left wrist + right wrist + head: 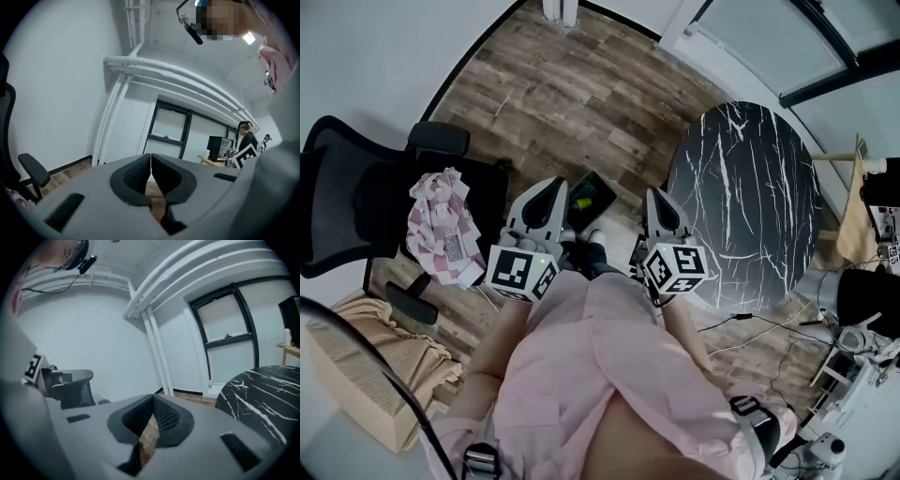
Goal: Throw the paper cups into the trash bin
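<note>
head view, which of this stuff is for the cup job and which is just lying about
For the job: left gripper and right gripper, both shut and empty; dark box on the floor, possibly the bin, cannot tell. No paper cups show.

Lying about: marble table, office chair, checked cloth on the chair, cardboard box.

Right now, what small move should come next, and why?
Probably turn to search the room first. The left gripper and right gripper are both shut on nothing and held near the body. No paper cup shows in any view, not even on the marble table.
</note>
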{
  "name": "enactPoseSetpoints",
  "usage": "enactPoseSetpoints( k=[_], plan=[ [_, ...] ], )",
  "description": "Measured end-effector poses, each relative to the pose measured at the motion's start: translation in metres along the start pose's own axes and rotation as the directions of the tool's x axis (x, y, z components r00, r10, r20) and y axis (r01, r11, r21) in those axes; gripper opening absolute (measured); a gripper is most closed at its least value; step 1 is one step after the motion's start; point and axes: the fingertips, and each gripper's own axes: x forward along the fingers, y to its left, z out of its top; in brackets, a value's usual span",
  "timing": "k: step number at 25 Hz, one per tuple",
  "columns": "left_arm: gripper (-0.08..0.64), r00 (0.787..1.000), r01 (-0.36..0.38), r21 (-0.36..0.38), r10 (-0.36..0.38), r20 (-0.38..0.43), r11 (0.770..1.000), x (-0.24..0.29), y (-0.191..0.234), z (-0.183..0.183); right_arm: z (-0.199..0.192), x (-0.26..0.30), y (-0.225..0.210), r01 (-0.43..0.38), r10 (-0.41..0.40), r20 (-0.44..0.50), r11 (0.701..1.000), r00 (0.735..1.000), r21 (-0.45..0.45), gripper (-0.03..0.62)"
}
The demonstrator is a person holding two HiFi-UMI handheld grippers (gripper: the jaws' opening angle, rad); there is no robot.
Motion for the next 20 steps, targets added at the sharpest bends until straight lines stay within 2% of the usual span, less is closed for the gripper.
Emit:
enactPoseSetpoints(
  k=[8,20],
  plan=[
    [0.023,1.000,0.012,0.000,-0.012,0.016,1.000,-0.006,-0.010,0.007,0.020,-0.032,0.010,-0.012,0.015,0.044,0.998,0.999,-0.062,0.029],
    [0.023,0.999,0.050,0.010,-0.050,0.009,0.999,-0.018,-0.023,0.006,0.023,-0.062,0.013,0.021,-0.020,0.081,1.000,0.996,-0.018,0.031]
  ],
)
